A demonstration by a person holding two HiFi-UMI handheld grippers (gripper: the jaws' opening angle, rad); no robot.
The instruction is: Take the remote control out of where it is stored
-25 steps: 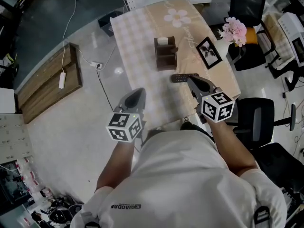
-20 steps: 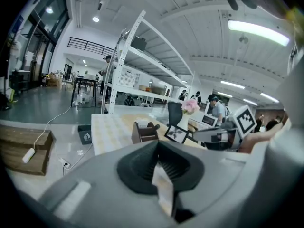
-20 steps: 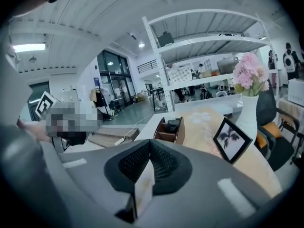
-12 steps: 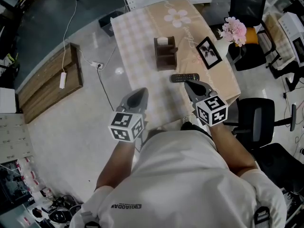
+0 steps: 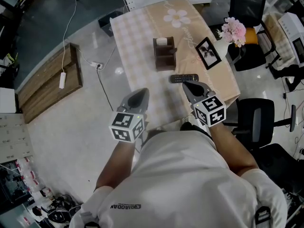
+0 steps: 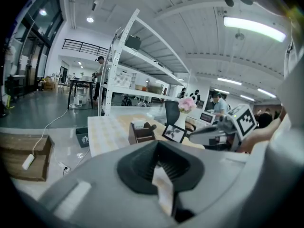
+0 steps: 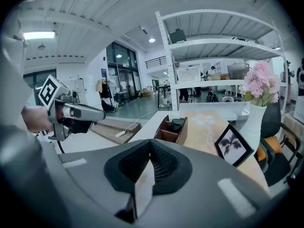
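Note:
A black remote control (image 5: pixel 184 78) lies flat on the beige tablecloth, near the table's front right. Behind it stands a brown wooden organiser (image 5: pixel 165 53) with a white item and a dark item in its compartments. My right gripper (image 5: pixel 188 85) hovers just on the near side of the remote, apart from it, jaws shut and empty. In the right gripper view the remote is hidden below the gripper body; the organiser (image 7: pixel 172 129) shows ahead. My left gripper (image 5: pixel 137 95) hangs at the table's near edge, left of the right one, jaws shut on nothing.
A framed picture (image 5: pixel 209 52) and a vase of pink flowers (image 5: pixel 233 31) stand on the right side of the table (image 5: pixel 137 37). Black office chairs (image 5: pixel 259 118) sit to the right. A wooden pallet (image 5: pixel 47 82) and a power strip with cable lie on the floor to the left.
My right gripper has rolled and drifted a little left, its marker cube now nearer the middle. The left gripper and the remote have stayed put.

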